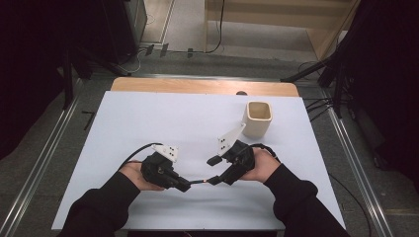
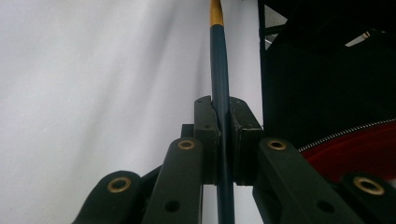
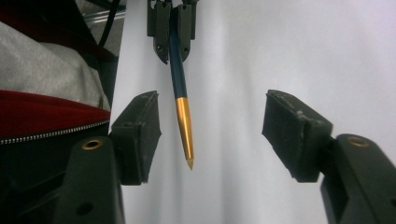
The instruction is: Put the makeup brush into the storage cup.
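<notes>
High view: a white table is seen from above, with a cream square cup standing upright beyond the right gripper, near its grey plate but apart from the jaws. The left gripper is held low at the near side of the table, its jaws aimed toward the right gripper. A thin pen is seen bridging the short gap between the two sets of jaws, its orange end toward the right gripper. Both grippers are held by hands in dark sleeves.

Left gripper view: the jaws are pressed together on the pen, which is pinched between the two pads. The dark blue barrel runs straight out from between the jaws, and a gold section is seen at its far end. White table surface is seen to the left of the jaws; dark clothing with a zip and a red patch is seen to the right.

Right gripper view: the jaws are spread wide, with nothing touching either pad. The pen's gold pointed tip hangs in the gap between them, nearer the left pad, untouched. Beyond the jaws, the left gripper is seen clamped on the blue barrel.
</notes>
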A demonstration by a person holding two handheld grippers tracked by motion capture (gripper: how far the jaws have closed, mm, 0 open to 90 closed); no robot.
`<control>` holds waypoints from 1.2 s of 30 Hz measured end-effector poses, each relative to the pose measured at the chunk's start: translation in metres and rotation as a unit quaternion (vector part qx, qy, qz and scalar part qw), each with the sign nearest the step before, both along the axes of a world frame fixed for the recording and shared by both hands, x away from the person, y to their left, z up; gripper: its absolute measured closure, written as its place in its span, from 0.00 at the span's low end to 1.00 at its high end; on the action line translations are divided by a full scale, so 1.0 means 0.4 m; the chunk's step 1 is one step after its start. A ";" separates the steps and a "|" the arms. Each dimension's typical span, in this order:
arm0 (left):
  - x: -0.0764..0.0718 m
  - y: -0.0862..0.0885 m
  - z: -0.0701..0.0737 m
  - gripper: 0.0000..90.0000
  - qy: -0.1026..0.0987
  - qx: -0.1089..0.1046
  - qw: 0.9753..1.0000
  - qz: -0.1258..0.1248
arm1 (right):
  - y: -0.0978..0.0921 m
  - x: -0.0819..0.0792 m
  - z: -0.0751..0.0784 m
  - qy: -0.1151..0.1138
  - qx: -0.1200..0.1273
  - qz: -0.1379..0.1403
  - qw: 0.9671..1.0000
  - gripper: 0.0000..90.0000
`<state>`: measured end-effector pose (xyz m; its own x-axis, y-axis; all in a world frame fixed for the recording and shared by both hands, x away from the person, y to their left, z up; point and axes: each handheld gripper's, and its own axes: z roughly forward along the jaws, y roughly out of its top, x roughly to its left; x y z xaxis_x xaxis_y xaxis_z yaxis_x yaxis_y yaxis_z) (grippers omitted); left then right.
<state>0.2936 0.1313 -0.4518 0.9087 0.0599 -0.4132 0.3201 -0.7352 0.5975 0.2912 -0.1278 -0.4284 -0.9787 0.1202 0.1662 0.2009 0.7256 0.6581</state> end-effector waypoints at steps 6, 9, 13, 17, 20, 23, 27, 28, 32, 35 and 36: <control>0.001 0.004 0.002 0.94 0.001 -0.001 1.000 0.007 | -0.019 -0.010 -0.005 0.002 0.009 -0.027 1.000 0.25; 0.002 0.006 0.002 0.94 0.000 -0.001 1.000 0.014 | -0.025 -0.017 -0.006 0.005 0.007 -0.033 0.999 0.14; 0.003 0.010 0.003 0.94 -0.001 -0.001 1.000 0.020 | -0.032 -0.025 -0.007 0.001 0.010 -0.045 0.999 0.14; 0.004 0.017 0.005 0.94 0.001 -0.006 1.000 0.029 | -0.041 -0.029 -0.011 0.004 0.010 -0.056 0.998 0.15; 0.006 0.024 0.006 0.94 0.000 -0.008 0.999 0.034 | -0.048 -0.034 -0.016 -0.004 0.012 -0.065 0.998 0.15; 0.008 0.031 0.006 0.94 0.000 -0.008 0.999 0.042 | -0.056 -0.038 -0.019 -0.008 0.010 -0.079 0.997 0.15; 0.009 0.038 0.007 0.94 0.001 -0.012 0.998 0.053 | -0.071 -0.043 -0.022 -0.008 0.014 -0.098 0.995 0.15; 0.008 0.040 0.006 0.94 0.001 -0.014 0.998 0.056 | -0.075 -0.044 -0.023 -0.010 0.015 -0.103 0.995 0.15; 0.008 0.044 0.005 0.94 0.000 -0.015 0.998 0.063 | -0.087 -0.050 -0.027 -0.011 0.018 -0.118 0.993 0.15; 0.009 0.049 0.005 0.94 -0.003 -0.016 0.997 0.070 | -0.095 -0.055 -0.031 -0.013 0.019 -0.129 0.991 0.15; 0.008 0.051 0.006 0.94 -0.003 -0.018 0.997 0.075 | -0.097 -0.057 -0.031 -0.012 0.019 -0.133 0.991 0.15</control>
